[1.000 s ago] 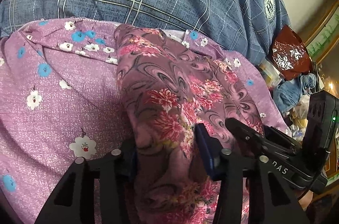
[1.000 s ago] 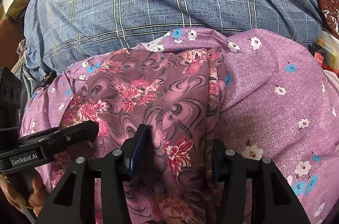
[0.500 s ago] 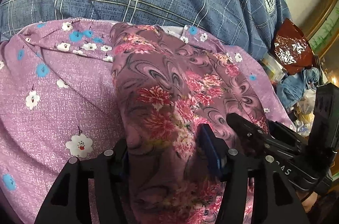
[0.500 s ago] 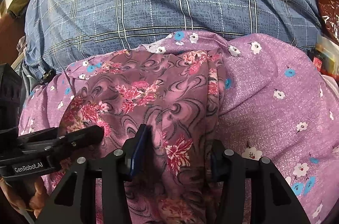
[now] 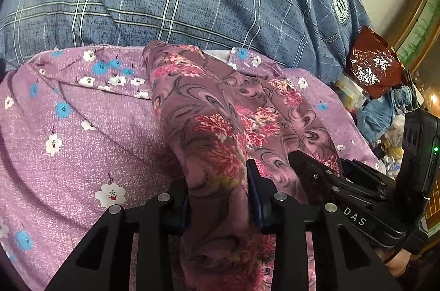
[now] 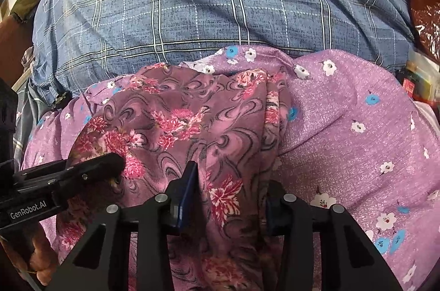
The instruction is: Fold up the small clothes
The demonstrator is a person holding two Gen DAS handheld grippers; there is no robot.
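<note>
Now both our grippers, left [image 5: 220, 194] and right [image 6: 228, 197], are closing their jaws on the bunched floral cloth [image 5: 209, 125]. Thick folds may slip free. We risk snagging the purple fabric [image 5: 82, 147] underneath.

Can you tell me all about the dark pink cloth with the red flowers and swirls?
The dark pink cloth with red flowers and grey swirls is thin, soft fabric, folded into a long bunched strip. It lies on a lilac cloth with small white and blue flowers. The left hand-held gripper and right hand-held gripper are both closing with its near end between their fingers.
</note>
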